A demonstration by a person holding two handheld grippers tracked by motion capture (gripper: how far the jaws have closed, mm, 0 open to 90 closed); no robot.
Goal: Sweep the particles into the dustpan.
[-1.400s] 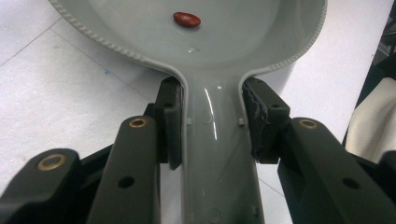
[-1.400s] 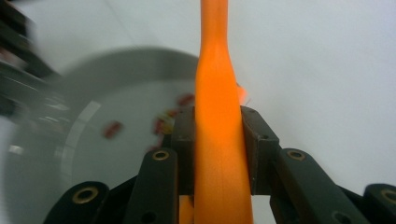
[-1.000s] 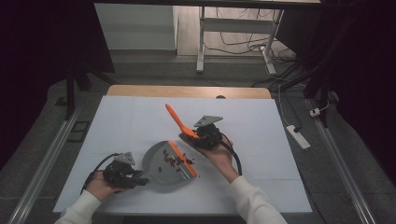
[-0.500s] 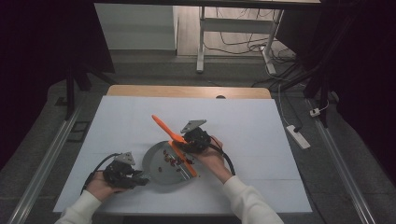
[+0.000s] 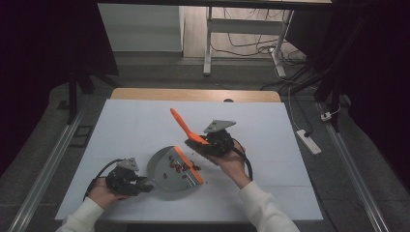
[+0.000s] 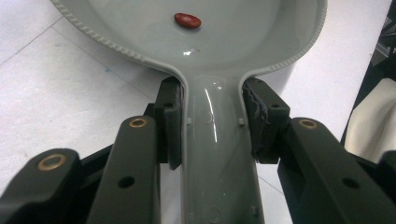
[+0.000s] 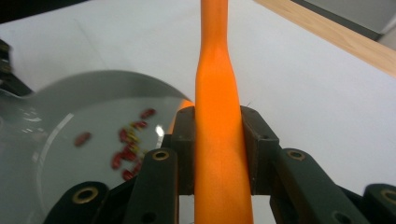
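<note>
A grey dustpan with an orange lip lies on the white table, with several red beans in it. My left gripper is shut on the pan's handle, its pads pressing both sides; one bean lies in the bowl ahead. To the right of the pan, my right gripper is shut on an orange brush handle that slants up and to the left. In the right gripper view the handle runs between the pads, with the pan and beans to the left.
A few loose beans lie on the table beside the orange lip. The table's wooden far edge is behind. A power strip and cables lie on the floor to the right.
The right gripper swung the brush down and left to the pan's orange lip, then drew back right and a little up. The left gripper and the pan kept still.
</note>
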